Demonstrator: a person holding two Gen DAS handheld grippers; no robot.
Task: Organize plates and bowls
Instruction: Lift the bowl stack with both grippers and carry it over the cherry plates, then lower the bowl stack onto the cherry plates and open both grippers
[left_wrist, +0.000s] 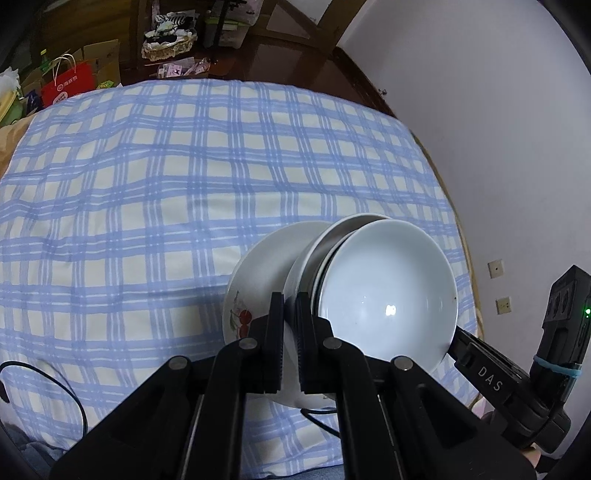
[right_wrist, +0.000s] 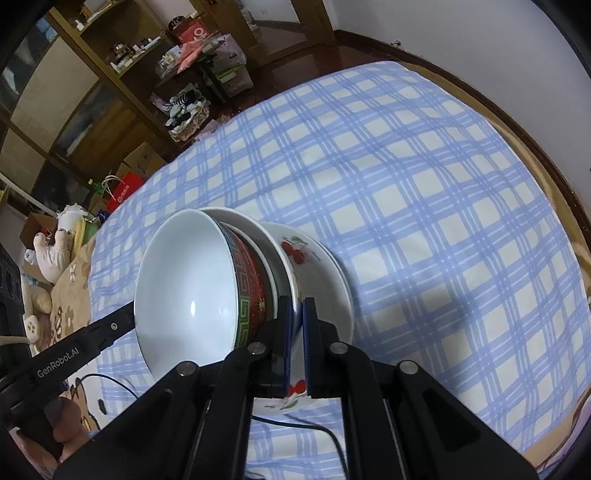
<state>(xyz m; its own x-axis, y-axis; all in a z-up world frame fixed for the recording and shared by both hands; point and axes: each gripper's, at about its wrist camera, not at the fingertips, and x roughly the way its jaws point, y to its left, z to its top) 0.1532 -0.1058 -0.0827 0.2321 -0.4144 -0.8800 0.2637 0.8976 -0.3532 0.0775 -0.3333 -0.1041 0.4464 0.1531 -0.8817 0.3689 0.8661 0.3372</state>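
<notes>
1. Two claws clamp one tilted stack of dishes above the blue checked bedspread (left_wrist: 147, 184).
2. Left claw (left_wrist: 290, 314) and right claw (right_wrist: 297, 321) both pinch the cherry-print plate (right_wrist: 314, 258) rim.
3. The red-patterned bowl (right_wrist: 192, 291) sits nested on top.

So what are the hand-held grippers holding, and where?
Both pinch the rim of the white cherry-printed plate under the stacked bowls: left hand-held gripper, right hand-held gripper.

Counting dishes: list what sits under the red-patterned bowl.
A plain white bowl nests it, resting on the cherry plate. Anything else between them is hidden.
</notes>
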